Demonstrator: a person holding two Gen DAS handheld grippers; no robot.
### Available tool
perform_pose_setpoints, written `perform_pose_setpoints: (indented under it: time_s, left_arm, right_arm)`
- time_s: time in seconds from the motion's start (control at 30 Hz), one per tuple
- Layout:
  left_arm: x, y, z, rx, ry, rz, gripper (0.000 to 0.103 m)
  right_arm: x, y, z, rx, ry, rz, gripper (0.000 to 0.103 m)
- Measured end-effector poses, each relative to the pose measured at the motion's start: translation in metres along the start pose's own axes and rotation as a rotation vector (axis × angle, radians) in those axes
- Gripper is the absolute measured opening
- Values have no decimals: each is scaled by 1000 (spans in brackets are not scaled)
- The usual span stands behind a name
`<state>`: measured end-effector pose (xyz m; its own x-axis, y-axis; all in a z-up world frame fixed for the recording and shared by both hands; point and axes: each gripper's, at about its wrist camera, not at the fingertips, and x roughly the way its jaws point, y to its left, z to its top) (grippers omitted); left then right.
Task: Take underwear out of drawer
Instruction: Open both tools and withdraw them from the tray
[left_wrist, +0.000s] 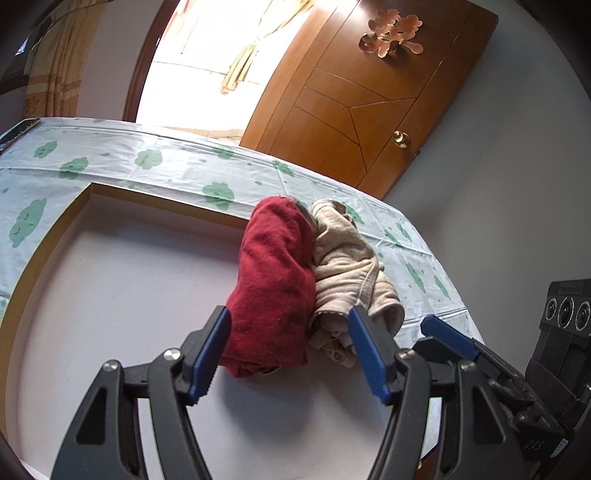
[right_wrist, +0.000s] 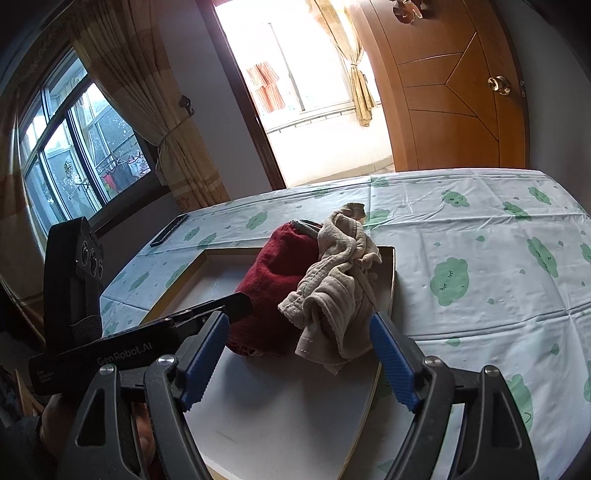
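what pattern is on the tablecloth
White tablecloth printed with green smiling clouds and small droplets; clearest in the right wrist view.

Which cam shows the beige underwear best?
Right wrist: the beige underwear lies unobstructed, folds and hems visible, against the red underwear. Left wrist shows only its side, its near end behind a claw finger.

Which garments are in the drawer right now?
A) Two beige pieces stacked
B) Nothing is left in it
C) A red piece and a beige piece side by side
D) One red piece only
C: the red piece and the beige piece lie bunched against each other in the drawer, with both tools open and holding nothing.
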<state>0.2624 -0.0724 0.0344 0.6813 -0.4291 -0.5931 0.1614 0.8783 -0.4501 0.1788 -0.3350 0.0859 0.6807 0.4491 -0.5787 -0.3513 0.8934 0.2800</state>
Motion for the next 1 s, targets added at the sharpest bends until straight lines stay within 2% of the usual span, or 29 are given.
perform_pose_setpoints:
  time_s: [0.27,0.4,0.63,0.8,1.0]
  left_arm:
    - [-25,-1,-31,57,11,-10,66]
    - [-39,3,-44,49,18,-37,66]
    - [-70,8,-69,58,-25,-73,66]
    - [-98,18,-95,66,-57,-72,69]
    - [-127,35,-126,86,-87,-30,70]
  right_arm:
    - [-24,10,-26,6,-45,65,81]
    - [-37,14,-39,8,-61,100,81]
    - [-66,21,-68,-28,-83,129,81]
    - [-76,24,-107,-115,-17,123,81]
    - [-72,21,-162,-247,111,52,81]
